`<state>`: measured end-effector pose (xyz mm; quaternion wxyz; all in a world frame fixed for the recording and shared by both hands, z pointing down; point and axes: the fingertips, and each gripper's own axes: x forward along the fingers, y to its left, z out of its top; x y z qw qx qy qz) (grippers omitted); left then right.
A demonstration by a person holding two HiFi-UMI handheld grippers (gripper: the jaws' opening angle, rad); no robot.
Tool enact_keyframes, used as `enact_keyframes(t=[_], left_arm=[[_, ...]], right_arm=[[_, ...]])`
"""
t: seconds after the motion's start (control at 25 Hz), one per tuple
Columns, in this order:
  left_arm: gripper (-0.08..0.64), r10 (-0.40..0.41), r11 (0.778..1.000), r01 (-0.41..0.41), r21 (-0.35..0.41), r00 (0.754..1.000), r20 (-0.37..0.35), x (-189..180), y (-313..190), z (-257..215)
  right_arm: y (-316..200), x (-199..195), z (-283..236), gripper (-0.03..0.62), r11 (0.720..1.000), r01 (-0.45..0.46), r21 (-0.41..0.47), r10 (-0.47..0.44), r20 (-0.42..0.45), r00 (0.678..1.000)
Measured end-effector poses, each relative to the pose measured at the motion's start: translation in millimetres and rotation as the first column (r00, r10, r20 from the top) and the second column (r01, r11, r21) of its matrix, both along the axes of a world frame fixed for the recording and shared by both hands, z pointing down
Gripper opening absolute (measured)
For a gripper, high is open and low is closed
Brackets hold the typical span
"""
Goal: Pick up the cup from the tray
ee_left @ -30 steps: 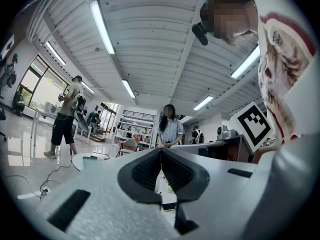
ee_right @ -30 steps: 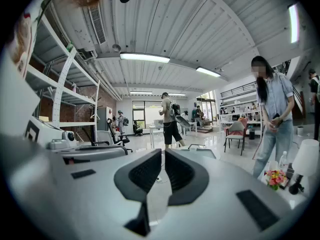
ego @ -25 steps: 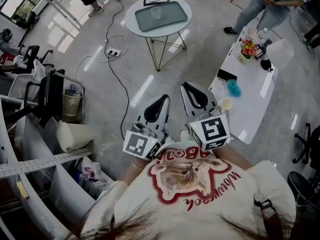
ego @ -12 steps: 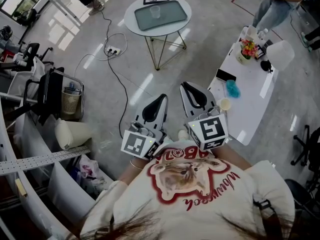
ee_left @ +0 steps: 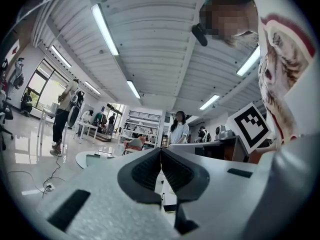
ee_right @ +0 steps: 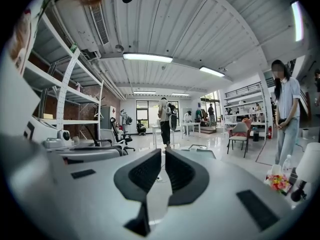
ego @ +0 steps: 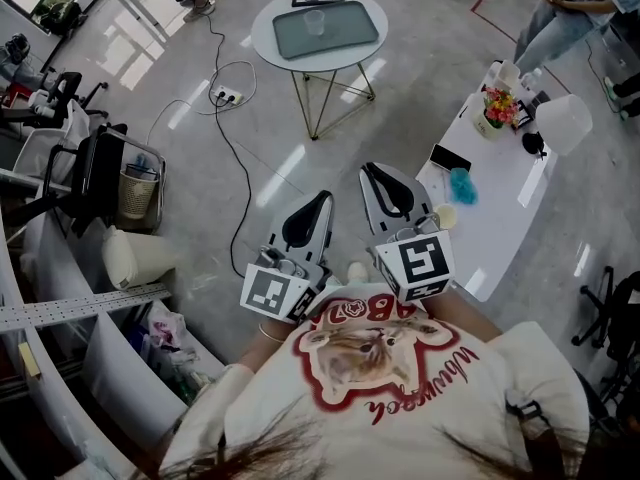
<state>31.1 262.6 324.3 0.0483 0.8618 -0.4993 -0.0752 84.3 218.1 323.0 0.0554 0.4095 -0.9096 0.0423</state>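
Status: I'm judging the task at 0 steps done. The left gripper (ego: 322,200) and right gripper (ego: 372,172) are hanging side by side just in front of the person's chest, both pointing roughly level into the room. The left gripper is showing its pads pressed together with nothing between them. The right gripper is showing its pads drawn together too, with only a sliver of light in the gap and nothing caught there. So both are running empty.

The cup (ego: 314,21) is standing upright on the tray (ego: 345,33), toward the tray's far edge as seen from the grippers. The tray is lying on the round counter (ego: 262,40), which is sitting well ahead of both grippers and a bit to their left, with open floor between. A power strip (ego: 228,95) is lying on the floor ahead-left of the left gripper, with its lead trailing back. It's worth stepping round on the way in.

What's remaining, in my reading: walking up to the counter, opening 1 gripper, bringing it around the cup, closing, then lifting clear of the tray. The cup is looking clear and thin-walled, so I'm expecting a gentle squeeze. I can't tell from here which of the 2 grippers is going to take it.
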Motion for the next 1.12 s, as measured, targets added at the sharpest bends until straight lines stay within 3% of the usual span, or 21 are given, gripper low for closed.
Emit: enact_keyframes(t=[0.52,1.12], left_arm=[[0.014,-0.052,0.998,0.052,-0.032,0.998,-0.023,-15,-16,8],[0.014,0.013,1.000,-0.013,0.000,1.000,0.008,-70,-143,6]], right_arm=[[-20,-16,8,0.044,0.999,0.040,-0.023,-0.039,0.012,0.999],[-142,-60,1,0.044,1.000,-0.026,-0.006,0.026,0.012,1.000]])
